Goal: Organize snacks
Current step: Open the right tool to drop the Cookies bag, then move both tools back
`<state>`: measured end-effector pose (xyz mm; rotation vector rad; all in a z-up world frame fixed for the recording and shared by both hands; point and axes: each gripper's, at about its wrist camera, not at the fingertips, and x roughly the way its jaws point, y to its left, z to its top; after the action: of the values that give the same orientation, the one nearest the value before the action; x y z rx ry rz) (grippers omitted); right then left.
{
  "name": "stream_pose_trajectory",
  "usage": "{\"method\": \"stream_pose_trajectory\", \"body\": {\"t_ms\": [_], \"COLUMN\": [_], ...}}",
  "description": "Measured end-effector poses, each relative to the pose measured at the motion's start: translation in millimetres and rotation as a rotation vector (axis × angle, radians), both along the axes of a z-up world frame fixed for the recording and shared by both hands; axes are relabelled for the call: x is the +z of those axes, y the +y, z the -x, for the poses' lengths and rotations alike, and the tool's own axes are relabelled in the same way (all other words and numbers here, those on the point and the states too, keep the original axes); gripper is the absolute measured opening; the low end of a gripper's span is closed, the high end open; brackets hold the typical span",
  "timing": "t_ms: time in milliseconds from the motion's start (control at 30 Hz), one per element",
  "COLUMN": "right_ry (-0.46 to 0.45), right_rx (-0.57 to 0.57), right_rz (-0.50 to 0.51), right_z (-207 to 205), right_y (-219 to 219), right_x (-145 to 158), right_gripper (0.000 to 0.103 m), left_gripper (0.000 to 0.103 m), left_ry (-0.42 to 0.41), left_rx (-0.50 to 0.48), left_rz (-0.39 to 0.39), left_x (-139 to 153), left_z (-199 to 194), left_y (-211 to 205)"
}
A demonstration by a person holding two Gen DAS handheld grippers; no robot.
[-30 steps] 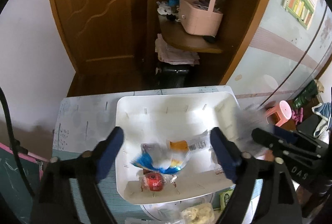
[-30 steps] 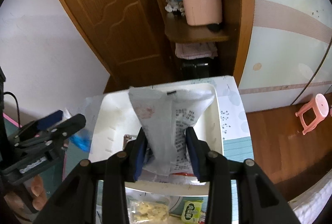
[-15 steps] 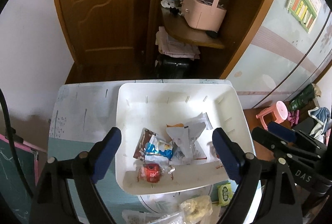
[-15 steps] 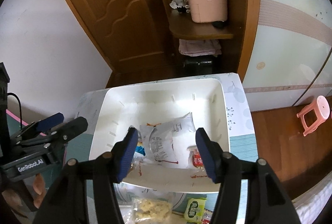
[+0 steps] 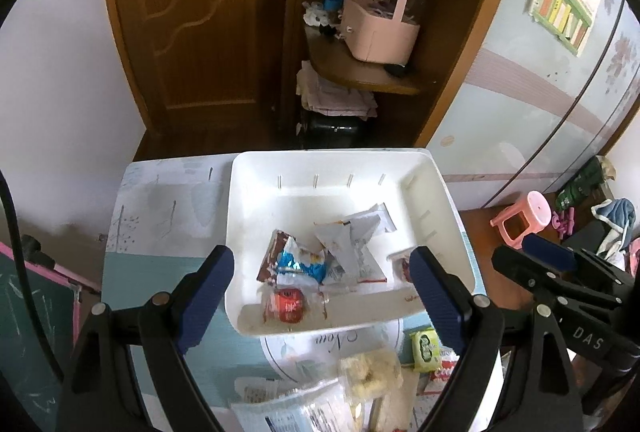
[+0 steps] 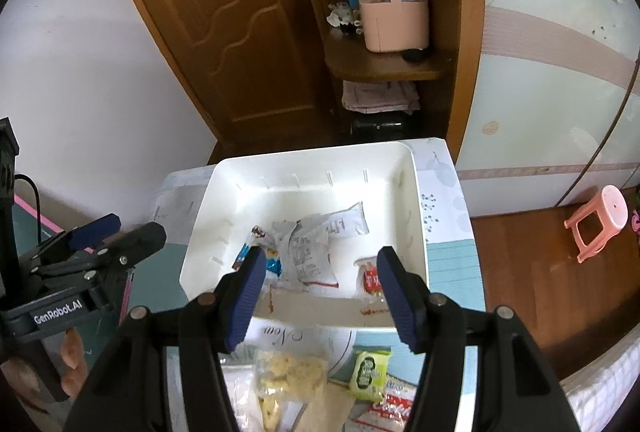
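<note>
Loose snacks [image 6: 292, 372] lie on the near counter [image 6: 452, 264], just under both open, empty grippers. The right gripper [image 6: 320, 292], jaws half wide, is nearest the green pack [image 6: 368, 372]. The left gripper [image 5: 320, 296] gapes wider. Farther off sits the tray [image 6: 312, 160], some snacks inside.

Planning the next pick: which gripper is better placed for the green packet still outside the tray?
Right, probably. The green packet lies just below the open, empty right gripper. For the left gripper, also open and empty, it sits off to the side, behind one finger, near the white tray.
</note>
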<state>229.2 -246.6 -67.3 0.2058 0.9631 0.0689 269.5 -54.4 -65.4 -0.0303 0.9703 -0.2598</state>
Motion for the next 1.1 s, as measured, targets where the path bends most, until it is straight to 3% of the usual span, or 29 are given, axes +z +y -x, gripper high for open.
{"method": "stream_pose_trajectory", "body": {"t_ms": [333, 567, 933, 1100], "right_ry": [-0.017, 0.007, 0.073, 0.105], "right_rx": [0.025, 0.044, 0.106, 0.187], "right_rz": [0.032, 0.034, -0.007, 0.044], "right_z": [67, 114, 167, 187], "right_y": [4, 7, 14, 29], "right_x": [12, 6, -31, -63], "right_gripper": [0.058, 0.058, 0.058, 0.063], "left_gripper": [0.089, 0.089, 0.089, 0.089], "left_ry": [-0.062, -0.080, 0.036, 0.104], "left_rx": [-0.002, -0.001, 0.012, 0.024], "left_rz": [-0.003, -0.010, -0.027, -0.038], "left_x": [21, 20, -32, -64], "left_z": [68, 115, 165, 177], "left_y": [7, 17, 35, 45]}}
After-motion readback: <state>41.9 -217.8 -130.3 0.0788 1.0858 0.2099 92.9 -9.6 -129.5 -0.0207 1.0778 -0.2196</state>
